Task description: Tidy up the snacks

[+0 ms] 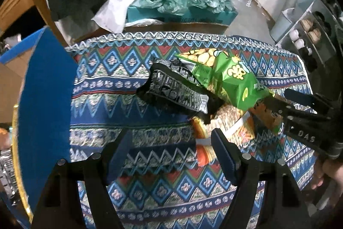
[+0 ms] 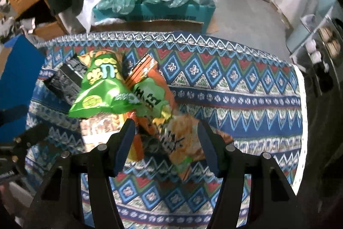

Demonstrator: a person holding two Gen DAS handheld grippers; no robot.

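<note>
Ahead of both tools, on the patterned cloth | snack bags lay heaped, unsorted | left gripper parted, empty, just short of pile | right gripper parted over orange bag, no grip | sorting judged barely begun

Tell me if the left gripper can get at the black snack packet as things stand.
Probably yes. The left gripper is open and empty, and the black snack packet lies atop the pile, with only bare patterned tablecloth between them.
</note>
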